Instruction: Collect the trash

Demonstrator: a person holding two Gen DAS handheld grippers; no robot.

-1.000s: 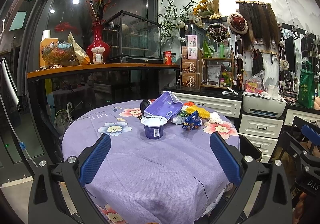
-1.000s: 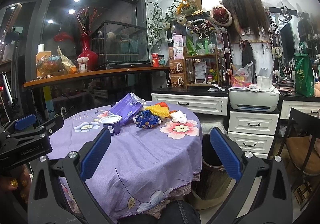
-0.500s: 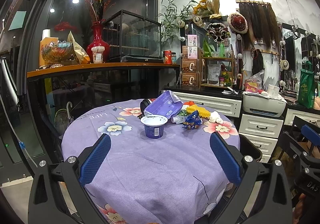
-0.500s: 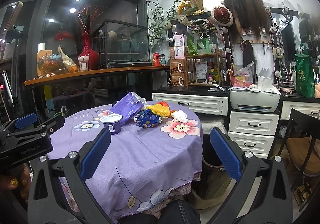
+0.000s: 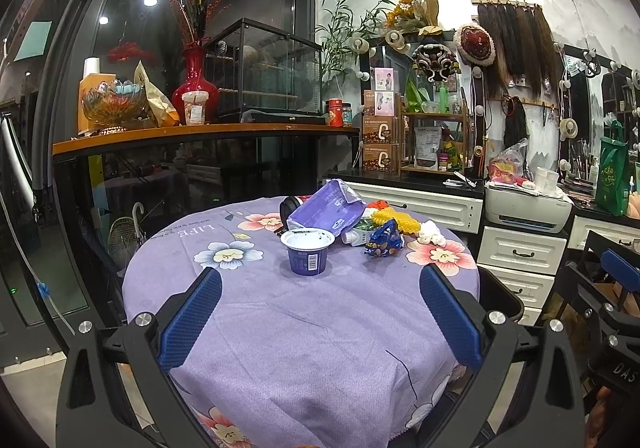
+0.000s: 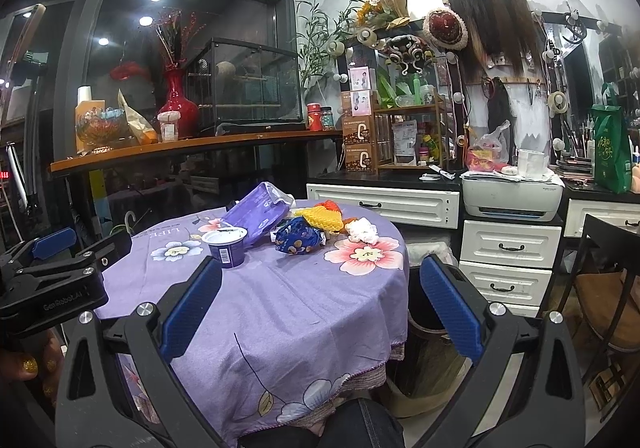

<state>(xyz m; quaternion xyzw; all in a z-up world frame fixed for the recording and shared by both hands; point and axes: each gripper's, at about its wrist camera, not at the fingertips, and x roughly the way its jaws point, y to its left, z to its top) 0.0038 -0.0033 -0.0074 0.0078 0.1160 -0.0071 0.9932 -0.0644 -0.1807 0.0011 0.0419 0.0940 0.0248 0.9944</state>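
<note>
Both tongs stand wide open and hold nothing. The left gripper (image 5: 320, 322) hangs over the near part of the round table (image 5: 280, 348), aimed at the yogurt cup (image 5: 307, 250). The right gripper (image 6: 320, 322) waits at the table's right edge. Collecting has not begun, I think; the next move calls for reaching forward to the cup. Only the right view shows the bin (image 6: 432, 332) beside the table.

Left wrist view faces the round table (image 5: 280, 328) head-on, right wrist view from its right, both sharing the trash pile (image 6: 304, 224).
</note>
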